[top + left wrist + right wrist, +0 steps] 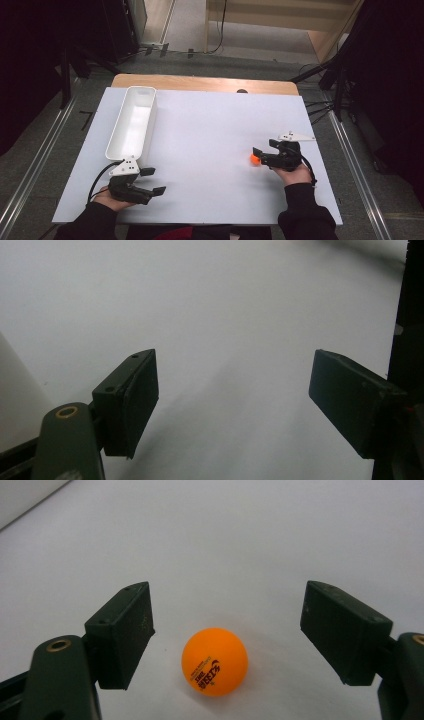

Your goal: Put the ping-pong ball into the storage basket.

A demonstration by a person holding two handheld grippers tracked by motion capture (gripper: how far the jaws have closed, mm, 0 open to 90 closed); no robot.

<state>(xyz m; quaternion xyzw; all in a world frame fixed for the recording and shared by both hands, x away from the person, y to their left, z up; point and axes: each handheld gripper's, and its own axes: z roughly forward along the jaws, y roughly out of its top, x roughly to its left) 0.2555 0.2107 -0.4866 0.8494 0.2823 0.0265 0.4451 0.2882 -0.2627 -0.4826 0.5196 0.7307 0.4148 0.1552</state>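
An orange ping-pong ball (255, 159) (215, 661) with dark print lies on the white table sheet (210, 135). My right gripper (265, 151) (225, 640) is open, its two black jaws standing on either side of the ball without touching it. At the table's near left my left gripper (152, 181) (232, 400) is open too, with only bare white sheet between its jaws. A long white bin (132, 122) stands at the left of the table, just beyond the left gripper; it looks empty.
The wooden table edge (200, 82) shows past the sheet's far side. Dark stands and cables (320, 107) crowd the floor on the right, and metal rails (30, 170) run along the left. Much bare sheet lies between the two grippers.
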